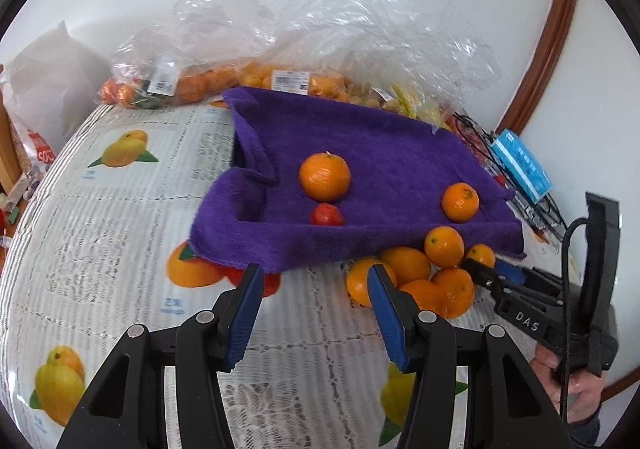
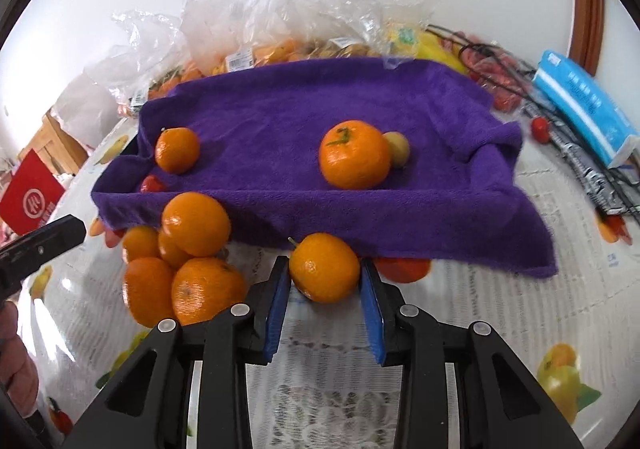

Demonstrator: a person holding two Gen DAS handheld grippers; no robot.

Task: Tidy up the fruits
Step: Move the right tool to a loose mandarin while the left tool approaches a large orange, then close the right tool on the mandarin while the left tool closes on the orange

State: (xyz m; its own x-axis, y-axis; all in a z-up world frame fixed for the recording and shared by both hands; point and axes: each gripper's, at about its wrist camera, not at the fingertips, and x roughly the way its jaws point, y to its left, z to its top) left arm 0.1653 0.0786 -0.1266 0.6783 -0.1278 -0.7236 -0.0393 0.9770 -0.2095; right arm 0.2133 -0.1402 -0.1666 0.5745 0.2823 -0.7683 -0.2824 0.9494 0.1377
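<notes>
A purple towel-lined tray (image 1: 372,153) (image 2: 280,121) holds two oranges (image 1: 325,177) (image 1: 460,202), a small red fruit (image 1: 327,214) and, in the right wrist view, a small yellow-green fruit (image 2: 397,148) behind the big orange (image 2: 354,154). A pile of oranges (image 1: 424,277) (image 2: 184,261) lies on the table in front of the tray. My right gripper (image 2: 325,273) (image 1: 486,269) has an orange (image 2: 324,267) between its pads at the tray's front edge. My left gripper (image 1: 314,281) is open and empty in front of the tray.
Clear plastic bags of fruit (image 1: 248,49) (image 2: 280,9) stand behind the tray. A blue packet (image 1: 520,165) (image 2: 584,105) and black netting with red fruit (image 2: 516,89) lie at the right. The fruit-print tablecloth (image 1: 120,217) covers the table. A red pack (image 2: 30,197) sits at left.
</notes>
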